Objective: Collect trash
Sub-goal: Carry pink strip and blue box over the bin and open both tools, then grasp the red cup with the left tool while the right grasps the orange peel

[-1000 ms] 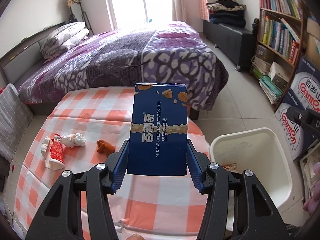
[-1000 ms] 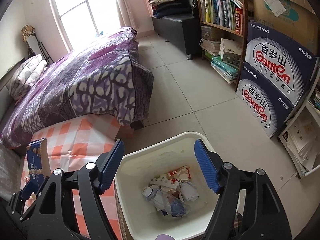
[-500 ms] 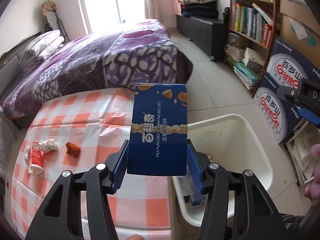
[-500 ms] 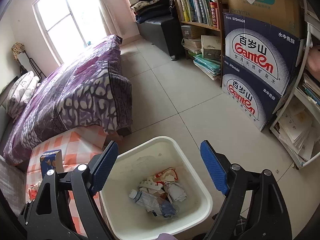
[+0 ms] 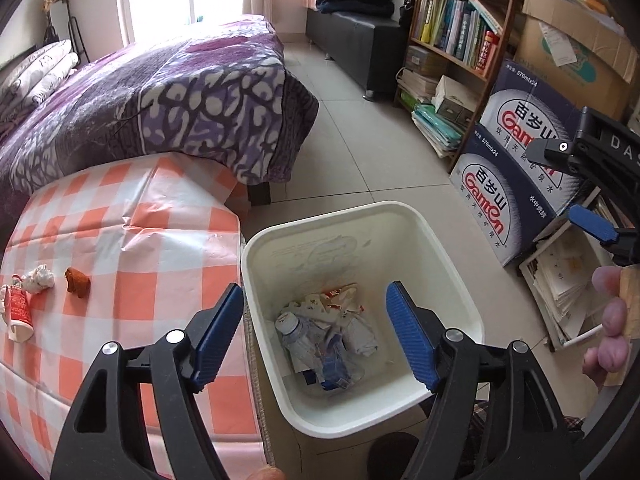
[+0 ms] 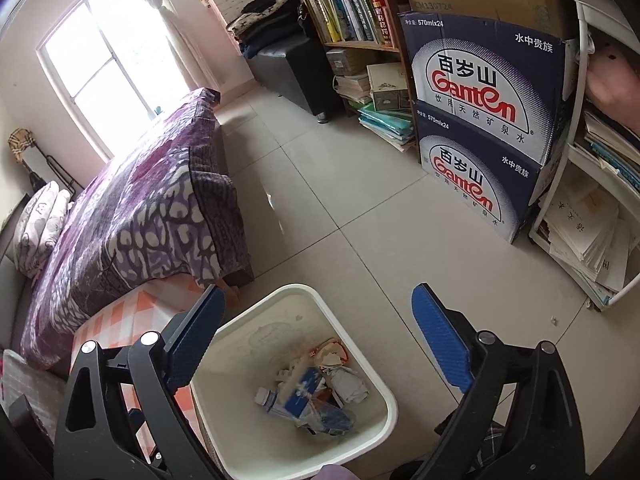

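Observation:
My left gripper (image 5: pixel 316 332) is open and empty above the white trash bin (image 5: pixel 448 248). The blue biscuit box (image 6: pixel 304 392) lies in the bin on a plastic bottle (image 5: pixel 290 330) and crumpled wrappers. My right gripper (image 6: pixel 316 344) is open and empty, above the bin's (image 6: pixel 384 396) far side; it also shows at the right edge of the left wrist view (image 5: pixel 592 224). On the orange-checked table (image 5: pixel 168 248) lie a crumpled white paper (image 5: pixel 39 278), a brown scrap (image 5: pixel 78 281) and a red-and-white tube (image 5: pixel 18 312).
A bed with a purple blanket (image 5: pixel 180 92) stands behind the table. Stacked Ganten water cartons (image 5: pixel 516 168) and a bookshelf (image 5: pixel 456 36) line the right wall. Paper stacks on a white rack (image 6: pixel 588 232) are to the right of the bin. Tiled floor (image 6: pixel 340 208) lies between.
My left gripper swung right from the table to over the bin, opened, and let go of the blue biscuit box, which now lies in the bin. My right gripper drifted right and stayed open.

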A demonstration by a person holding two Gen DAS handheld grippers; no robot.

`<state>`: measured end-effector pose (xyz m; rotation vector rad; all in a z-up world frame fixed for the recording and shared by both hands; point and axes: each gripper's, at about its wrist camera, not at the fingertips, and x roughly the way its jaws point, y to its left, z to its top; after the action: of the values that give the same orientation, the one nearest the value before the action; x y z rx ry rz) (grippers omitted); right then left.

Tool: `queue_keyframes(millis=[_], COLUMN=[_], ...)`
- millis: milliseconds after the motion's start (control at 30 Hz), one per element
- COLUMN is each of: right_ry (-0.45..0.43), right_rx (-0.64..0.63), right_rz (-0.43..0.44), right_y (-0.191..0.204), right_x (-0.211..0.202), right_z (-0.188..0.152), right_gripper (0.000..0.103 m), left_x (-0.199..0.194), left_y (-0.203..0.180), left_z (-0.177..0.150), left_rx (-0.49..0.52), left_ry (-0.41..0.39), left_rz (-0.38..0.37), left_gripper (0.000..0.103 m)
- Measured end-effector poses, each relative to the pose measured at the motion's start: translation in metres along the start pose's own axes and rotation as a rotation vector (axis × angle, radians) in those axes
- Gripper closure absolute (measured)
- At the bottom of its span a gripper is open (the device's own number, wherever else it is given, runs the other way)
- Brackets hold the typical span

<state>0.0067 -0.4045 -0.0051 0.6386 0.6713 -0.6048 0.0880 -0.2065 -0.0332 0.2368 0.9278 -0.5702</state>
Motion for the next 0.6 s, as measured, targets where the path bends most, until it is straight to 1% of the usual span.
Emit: queue_keyframes(millis=[67, 133, 200, 400, 467, 600], right_ry=[0.01, 0.022, 0.037, 0.106, 0.121, 0.146], right_rx=[-0.004, -0.003, -0.004, -0.04, -0.05, -0.084], right_rz=[0.003, 0.003, 0.003, 0.007, 0.012, 0.022], right_y=[0.002, 0.005, 0.009, 0.038, 0.048, 0.074], right_x=[0.001, 0.003, 0.007, 0.023, 0.026, 0.034], right_z=[-0.001, -0.003, -0.005, -0.016, -0.02, -0.032], right_gripper=[0.012, 0.009, 0.008, 0.007, 0.007, 0.007], left_x=[0.0, 0.001, 0.002, 0.008, 0.01, 0.013], left_y=[0.003, 0.007, 0.012, 0.042, 0.058, 0.093], left_z=[-0.001, -0.003, -0.005, -0.01, -0.013, -0.02], left_rx=[-0.001, 0.001, 0.003, -0.024, -0.042, -0.08], left_ry=[0.009, 0.018, 0.024, 0.058, 0.074, 0.098], left_rz=[0.012, 0.027, 0.051, 0.12, 0.154, 0.248], left_gripper=[0.03, 0.029, 0.028, 0.024, 0.024, 0.024])
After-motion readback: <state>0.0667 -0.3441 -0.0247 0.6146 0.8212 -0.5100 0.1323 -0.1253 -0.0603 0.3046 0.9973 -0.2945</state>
